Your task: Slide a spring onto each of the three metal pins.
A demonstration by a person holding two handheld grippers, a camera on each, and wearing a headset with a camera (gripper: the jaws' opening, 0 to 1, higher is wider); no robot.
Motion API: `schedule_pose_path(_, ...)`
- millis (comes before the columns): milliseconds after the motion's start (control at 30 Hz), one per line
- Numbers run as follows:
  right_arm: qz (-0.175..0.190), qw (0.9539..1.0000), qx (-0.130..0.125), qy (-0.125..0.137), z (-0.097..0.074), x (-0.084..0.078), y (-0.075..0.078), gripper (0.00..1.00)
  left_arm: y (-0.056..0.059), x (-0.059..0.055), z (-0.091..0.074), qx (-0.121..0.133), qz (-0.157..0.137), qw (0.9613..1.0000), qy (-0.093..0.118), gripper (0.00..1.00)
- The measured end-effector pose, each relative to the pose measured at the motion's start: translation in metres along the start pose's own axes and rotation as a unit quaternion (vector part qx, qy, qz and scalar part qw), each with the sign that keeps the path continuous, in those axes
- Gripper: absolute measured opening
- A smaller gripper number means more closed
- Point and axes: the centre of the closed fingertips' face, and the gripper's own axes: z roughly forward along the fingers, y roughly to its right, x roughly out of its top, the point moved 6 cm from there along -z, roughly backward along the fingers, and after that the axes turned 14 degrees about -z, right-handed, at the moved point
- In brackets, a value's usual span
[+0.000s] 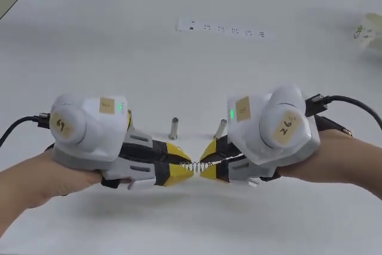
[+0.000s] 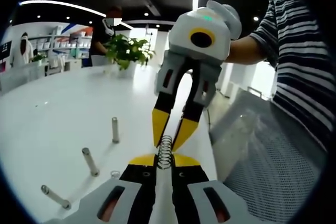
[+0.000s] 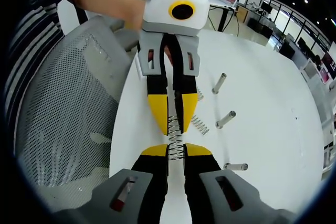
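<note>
On the left, the white-bodied left gripper with yellow-and-black jaws [image 1: 184, 172] is clenched on one end of a small silver coil spring [image 3: 175, 139]; the spring hangs just above the white bench [image 1: 149, 70], close to its near edge, bridging the short gap between the two sets of jaws; on the right, the matching right gripper [image 1: 205, 168] is clamped on the spring's other end, so both tools grip the same spring nose to nose; just beyond them, toward the middle of the bench, are the three short grey metal pins [image 2: 90, 161], all bare as far as we can see; a second loose spring [image 3: 199, 125] lies on the bench beside them.

We judge this to be the first step, settling the grip on the spring between the two tools; no pin is served yet. Next, one gripper must let go while the other keeps the spring by its end, turns the open bore toward a pin and lines it up squarely with the pin's tip; the coil looks soft and may buckle if we squeeze off-centre.
</note>
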Motion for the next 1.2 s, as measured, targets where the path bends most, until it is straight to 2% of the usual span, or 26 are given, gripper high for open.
schedule_pose_path(533,0.001,0.9997,-0.006,0.023,-0.002,-0.001,-0.002,0.09,0.000,0.000,-0.001,-0.006,0.007,0.9999,-0.009,0.02)
schedule_pose_path(733,0.007,0.9993,-0.006,0.035,-0.004,-0.007,-0.006,0.12,0.001,-0.002,-0.003,-0.006,0.007,0.9998,-0.015,0.02)
schedule_pose_path(867,0.011,0.9994,-0.005,0.033,-0.002,-0.012,-0.010,0.12,0.003,-0.002,-0.003,-0.008,0.010,0.9998,-0.016,0.02)
schedule_pose_path(1033,0.013,0.9990,-0.006,0.043,-0.002,-0.011,-0.010,0.12,0.005,-0.003,-0.001,-0.013,0.014,0.9996,-0.022,0.02)
schedule_pose_path(1200,0.007,0.9992,-0.003,0.040,-0.002,-0.012,-0.010,0.10,0.006,-0.002,0.000,-0.016,0.014,0.9996,-0.020,0.02)
